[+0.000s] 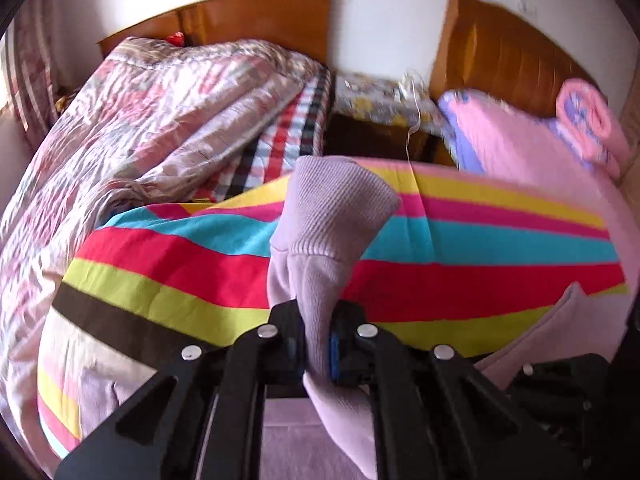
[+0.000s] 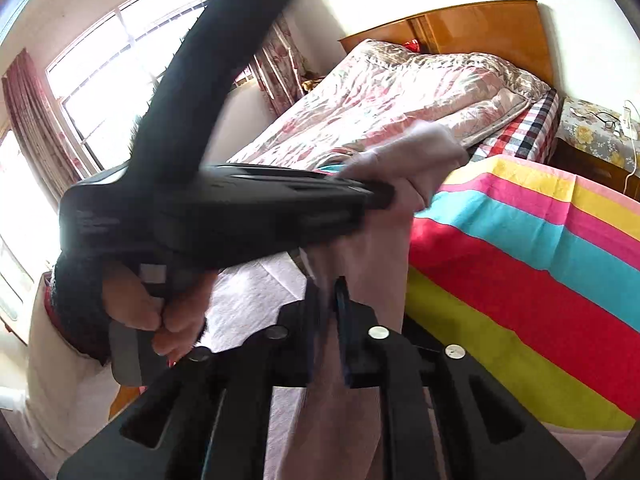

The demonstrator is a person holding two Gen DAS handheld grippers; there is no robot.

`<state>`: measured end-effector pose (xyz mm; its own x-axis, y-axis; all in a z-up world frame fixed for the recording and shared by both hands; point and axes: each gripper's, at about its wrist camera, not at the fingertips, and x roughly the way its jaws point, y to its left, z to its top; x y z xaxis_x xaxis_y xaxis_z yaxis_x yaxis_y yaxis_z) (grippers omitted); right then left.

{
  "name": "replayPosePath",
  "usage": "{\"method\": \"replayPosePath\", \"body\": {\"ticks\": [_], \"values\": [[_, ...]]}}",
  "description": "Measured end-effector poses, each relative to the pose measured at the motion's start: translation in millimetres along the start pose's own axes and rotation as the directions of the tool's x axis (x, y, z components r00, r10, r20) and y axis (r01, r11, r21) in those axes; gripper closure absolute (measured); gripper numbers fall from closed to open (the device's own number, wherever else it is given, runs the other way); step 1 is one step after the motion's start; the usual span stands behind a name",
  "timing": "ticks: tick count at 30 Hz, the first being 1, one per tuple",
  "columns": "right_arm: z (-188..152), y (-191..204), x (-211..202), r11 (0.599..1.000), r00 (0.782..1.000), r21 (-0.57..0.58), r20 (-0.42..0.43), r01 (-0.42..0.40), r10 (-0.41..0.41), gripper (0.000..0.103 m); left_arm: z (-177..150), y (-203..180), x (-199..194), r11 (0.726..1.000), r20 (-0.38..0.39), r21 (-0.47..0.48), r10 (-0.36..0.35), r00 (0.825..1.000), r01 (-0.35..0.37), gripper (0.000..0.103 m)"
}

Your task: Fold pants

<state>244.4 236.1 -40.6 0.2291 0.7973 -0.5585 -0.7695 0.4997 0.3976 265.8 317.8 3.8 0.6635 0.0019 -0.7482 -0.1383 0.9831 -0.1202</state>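
In the left wrist view, the lilac ribbed pants (image 1: pixel 336 216) are clamped by the left gripper (image 1: pixel 318 344), a cuff standing up over the striped sheet (image 1: pixel 500 240).

In the right wrist view, the pants (image 2: pixel 384 248) hang between the right gripper (image 2: pixel 326 320) jaws; whether they are pinched cannot be told.

daylight floods in from the large white-framed window (image 2: pixel 120 68), blown out to pure glare. the black handheld gripper body (image 2: pixel 208 200) crossing the right wrist view is smeared with motion blur. both fisheye views bend hard at dark, vignetted corners; the striped multicoloured bedsheet (image 1: pixel 480 248) stays bright, softly blurred.
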Motion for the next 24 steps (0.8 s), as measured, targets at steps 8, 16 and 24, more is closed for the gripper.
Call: {"method": "replayPosePath", "body": {"ticks": [8, 16, 24], "values": [[-42.4, -0.6, -64.7, 0.987, 0.994, -0.122, 0.01, 0.108, -0.107, 0.02, -157.7, 144.9, -104.9, 0.887, 0.155, -0.442, -0.071, 0.985, 0.134, 0.085], [-70.3, -42.1, -53.2, 0.971, 0.97, -0.139, -0.118, 0.197, -0.214, 0.054, -206.7, 160.7, -83.8, 0.82, 0.186, -0.537, -0.111, 0.976, 0.196, 0.043], [-63.8, -48.9, -17.3, 0.952, 0.953, -0.219, -0.171, 0.212, -0.251, 0.056, -201.9, 164.7, -77.9, 0.797, 0.193, -0.567, -0.12, 0.974, 0.21, 0.039]]}}
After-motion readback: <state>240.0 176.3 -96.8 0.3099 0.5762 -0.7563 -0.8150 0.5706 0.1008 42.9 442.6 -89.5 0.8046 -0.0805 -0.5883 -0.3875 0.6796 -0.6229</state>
